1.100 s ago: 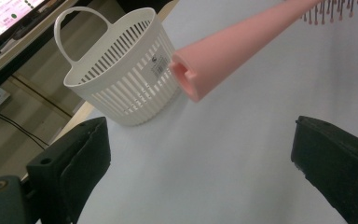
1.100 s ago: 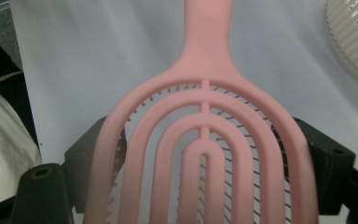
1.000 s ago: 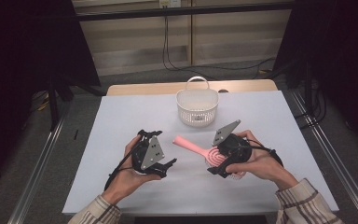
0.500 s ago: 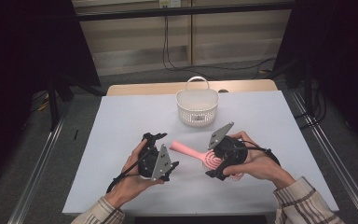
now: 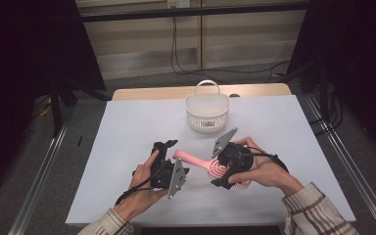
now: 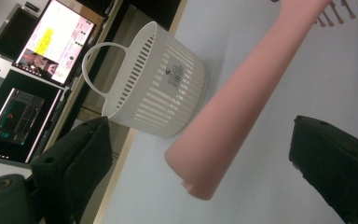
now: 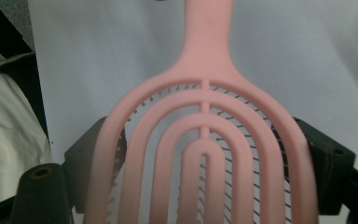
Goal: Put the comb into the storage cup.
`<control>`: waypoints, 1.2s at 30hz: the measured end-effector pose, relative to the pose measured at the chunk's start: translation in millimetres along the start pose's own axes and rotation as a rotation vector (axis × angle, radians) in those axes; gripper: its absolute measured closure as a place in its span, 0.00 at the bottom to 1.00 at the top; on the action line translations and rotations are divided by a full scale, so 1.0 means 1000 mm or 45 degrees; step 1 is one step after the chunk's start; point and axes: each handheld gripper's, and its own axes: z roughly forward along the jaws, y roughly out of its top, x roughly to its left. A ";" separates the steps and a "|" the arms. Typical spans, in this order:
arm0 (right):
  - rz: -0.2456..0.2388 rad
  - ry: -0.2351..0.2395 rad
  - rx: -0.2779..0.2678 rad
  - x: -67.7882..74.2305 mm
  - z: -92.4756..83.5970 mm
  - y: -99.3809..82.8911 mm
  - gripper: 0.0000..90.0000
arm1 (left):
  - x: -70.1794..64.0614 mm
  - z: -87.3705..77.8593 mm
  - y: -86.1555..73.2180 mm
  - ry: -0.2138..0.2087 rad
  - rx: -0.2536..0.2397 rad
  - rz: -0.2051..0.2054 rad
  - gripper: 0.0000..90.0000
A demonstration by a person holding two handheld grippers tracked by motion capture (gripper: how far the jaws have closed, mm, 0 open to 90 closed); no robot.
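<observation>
The right gripper [image 5: 220, 169] sits near the front of the table [image 5: 127, 127], held in the person's right hand [image 5: 259, 171], and its two black jaws are clamped on the wide, vented head of a pink hairbrush [image 5: 210, 166]. In the right gripper view the brush head [image 7: 205, 154] spans the gap from one jaw to the other, with both pads pressed against its outer edges and the bristles pointing down at the white tabletop. The handle runs straight away from this gripper, toward the other hand.

The left gripper [image 5: 169, 149] lies just to the left of the brush, in the person's left hand [image 5: 144, 183], with its grey three-cornered plate tilted toward the camera. Its jaws stand apart, one on each side of the free end of the handle. In the left gripper view the handle [image 6: 242, 98] comes in slantwise from the upper right and its blunt tip hangs in the gap between the two jaws, clear of both pads, so this gripper is open and grips nothing.

The brush is therefore held off the table by its head alone, stretched between the two grippers, with its handle tip inside the left gripper's reach.

Farther back, toward the far edge of the table and well apart from both hands, stands a white slotted basket [image 5: 207, 111] with a loop handle, upright. A striped sleeve [image 5: 313, 210] covers the right forearm at the bottom edge.
</observation>
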 end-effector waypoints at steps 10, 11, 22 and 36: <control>-0.011 0.010 0.001 0.001 0.005 0.007 0.22 | -0.010 0.002 0.005 0.064 0.023 0.134 0.08; -0.013 0.010 0.003 0.001 0.005 0.008 0.22 | -0.012 0.001 0.005 0.073 0.012 0.154 0.10; -0.016 0.016 0.003 0.003 0.008 0.015 0.22 | -0.023 0.003 0.010 0.143 0.057 0.287 0.16; -0.022 0.021 -0.004 0.006 0.011 0.024 0.22 | -0.040 0.003 0.014 0.227 0.112 0.486 0.31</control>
